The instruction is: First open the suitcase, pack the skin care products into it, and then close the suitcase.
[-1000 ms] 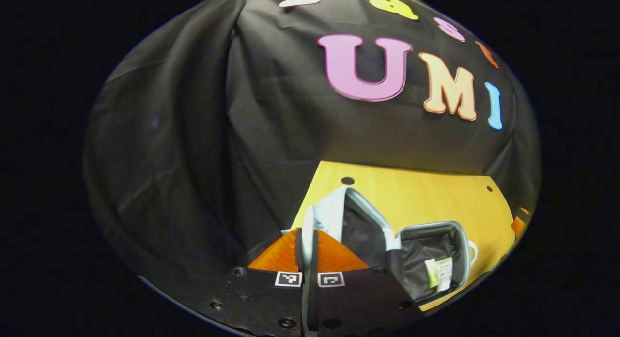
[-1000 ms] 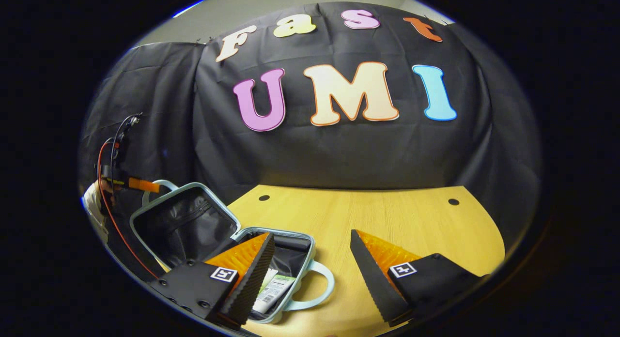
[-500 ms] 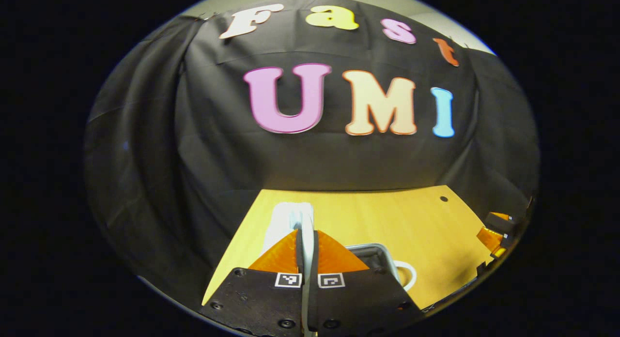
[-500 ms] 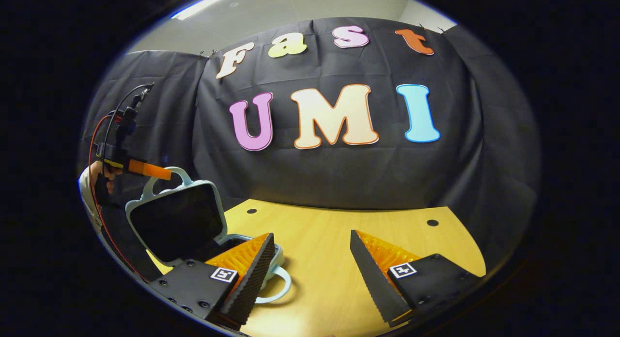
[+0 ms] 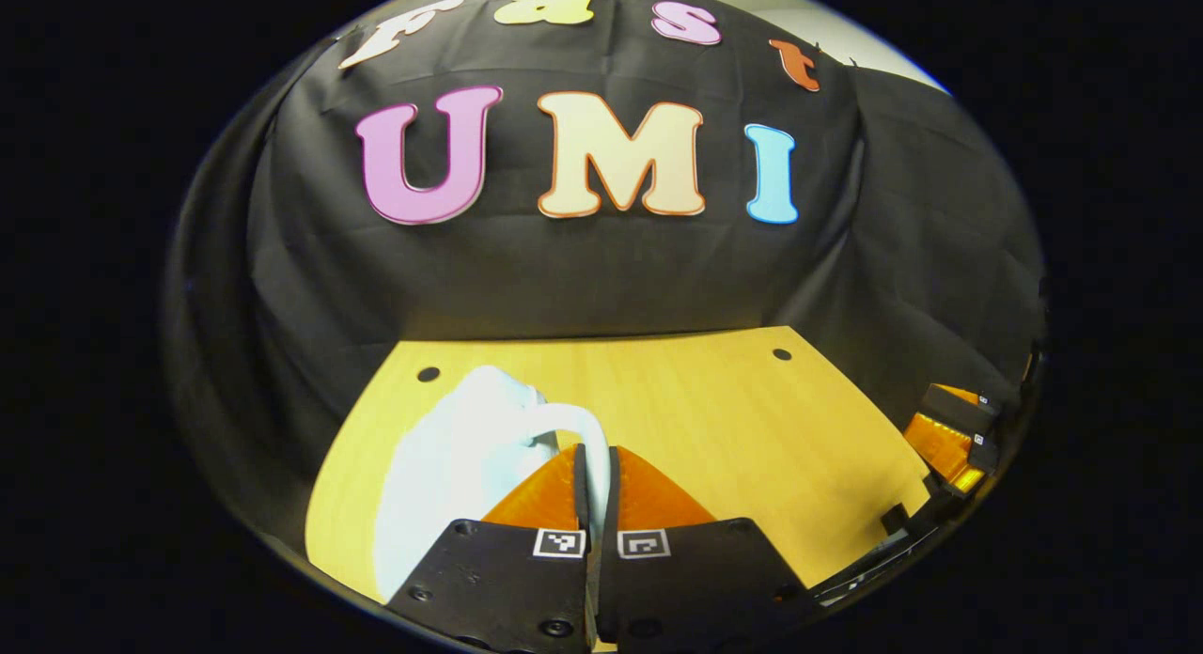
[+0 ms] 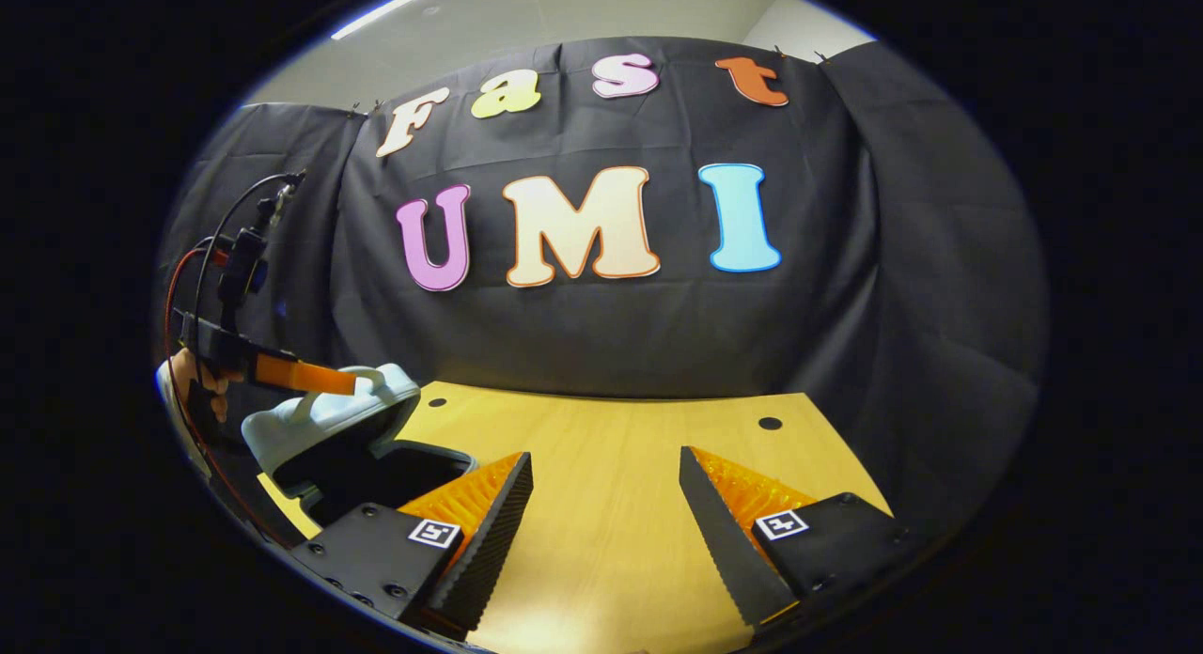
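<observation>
Left gripper view: left gripper [image 5: 594,466] fingers pinched tight on the thin pale-blue loop handle [image 5: 585,427] of the small pale-blue hard-shell suitcase [image 5: 451,466], lid outer shell facing up and tilted low over the yellow wooden surface [image 5: 714,410]; handle grip likely chosen to steer the lid down onto its base. Right gripper view: same suitcase [image 6: 324,419] at far left, lid hanging partly open above the dark-lined lower half [image 6: 414,466], a gap left between the two, held there by the left gripper [image 6: 350,381] and a hand [image 6: 202,386]. Right gripper [image 6: 606,504] fingers spread wide, holding nothing, above bare surface [image 6: 611,447] beside the case, apparently kept clear of the closing lid. Skin care products hidden, presumably inside. Closing step under way, judging by lid angle
</observation>
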Available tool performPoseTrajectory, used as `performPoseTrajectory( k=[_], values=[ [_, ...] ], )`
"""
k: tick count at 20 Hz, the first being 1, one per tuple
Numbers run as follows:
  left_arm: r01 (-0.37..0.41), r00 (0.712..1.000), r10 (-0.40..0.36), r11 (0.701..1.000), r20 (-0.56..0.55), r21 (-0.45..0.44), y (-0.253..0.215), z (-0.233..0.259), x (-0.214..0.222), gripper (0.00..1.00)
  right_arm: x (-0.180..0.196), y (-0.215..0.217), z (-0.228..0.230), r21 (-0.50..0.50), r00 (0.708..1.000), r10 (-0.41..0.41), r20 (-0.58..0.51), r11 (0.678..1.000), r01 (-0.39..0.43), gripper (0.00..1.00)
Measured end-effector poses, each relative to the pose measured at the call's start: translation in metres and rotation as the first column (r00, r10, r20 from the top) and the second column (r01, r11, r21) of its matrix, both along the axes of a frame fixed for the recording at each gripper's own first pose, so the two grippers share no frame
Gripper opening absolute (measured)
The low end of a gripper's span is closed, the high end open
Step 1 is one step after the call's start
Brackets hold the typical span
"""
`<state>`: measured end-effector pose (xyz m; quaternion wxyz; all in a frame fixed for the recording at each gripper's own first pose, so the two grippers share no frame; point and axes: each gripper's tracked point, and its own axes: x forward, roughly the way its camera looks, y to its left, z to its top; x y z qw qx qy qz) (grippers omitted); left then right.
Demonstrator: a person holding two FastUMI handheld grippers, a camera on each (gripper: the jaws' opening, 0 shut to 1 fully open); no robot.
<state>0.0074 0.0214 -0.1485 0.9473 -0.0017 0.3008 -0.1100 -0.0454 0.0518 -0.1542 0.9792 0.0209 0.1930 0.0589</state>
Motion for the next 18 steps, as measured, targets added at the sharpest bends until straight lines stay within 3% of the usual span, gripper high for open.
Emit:
performPoseTrajectory(
  k=[7, 8, 10, 11, 12, 15, 16, 17, 18],
  values=[
    [0.037, 0.995, -0.037, 0.999, -0.094, 0.001, -0.051, -0.071, -0.014, 0.0, -0.003, -0.03, -0.001, -0.005, 0.998, -0.05, -0.033, 0.999, 0.05, 0.98],
    [0.034, 0.993, -0.035, 0.999, -0.109, -0.006, -0.056, -0.083, -0.017, 0.0, -0.003, -0.034, -0.003, 0.003, 0.997, -0.059, -0.041, 0.998, 0.059, 0.93],
    [0.026, 0.991, -0.028, 1.0, -0.135, -0.014, -0.064, -0.109, -0.024, 0.0, -0.003, -0.039, -0.001, 0.012, 0.997, -0.069, -0.042, 0.997, 0.07, 0.98],
    [0.021, 0.99, -0.023, 1.0, -0.142, -0.017, -0.068, -0.118, -0.027, 0.0, -0.003, -0.04, -0.001, 0.011, 0.997, -0.066, -0.041, 0.998, 0.067, 0.93],
    [0.019, 0.988, -0.021, 1.0, -0.151, -0.021, -0.071, -0.127, -0.028, 0.0, -0.003, -0.042, 0.0, 0.008, 0.998, -0.06, -0.037, 0.998, 0.06, 0.98],
    [-0.056, 0.991, 0.05, 0.998, -0.126, -0.04, -0.075, -0.123, -0.031, 0.09, -0.002, -0.04, 0.011, 0.012, 1.0, -0.022, -0.006, 1.0, 0.022, 0.98],
    [-0.07, 0.994, 0.065, 0.996, -0.09, -0.055, -0.081, -0.11, -0.031, 0.19, -0.001, -0.038, 0.016, 0.019, 1.0, -0.004, 0.005, 1.0, 0.004, 0.98],
    [-0.087, 0.996, 0.085, 0.994, -0.038, -0.059, -0.086, -0.093, -0.028, 0.41, -0.001, -0.035, 0.02, 0.03, 1.0, 0.016, 0.018, 0.999, -0.017, 0.98],
    [-0.109, 0.993, 0.111, 0.993, 0.038, -0.051, -0.089, -0.07, -0.023, 0.53, 0.001, -0.031, 0.029, 0.039, 0.999, 0.037, 0.039, 0.998, -0.039, 0.98]
  ],
)
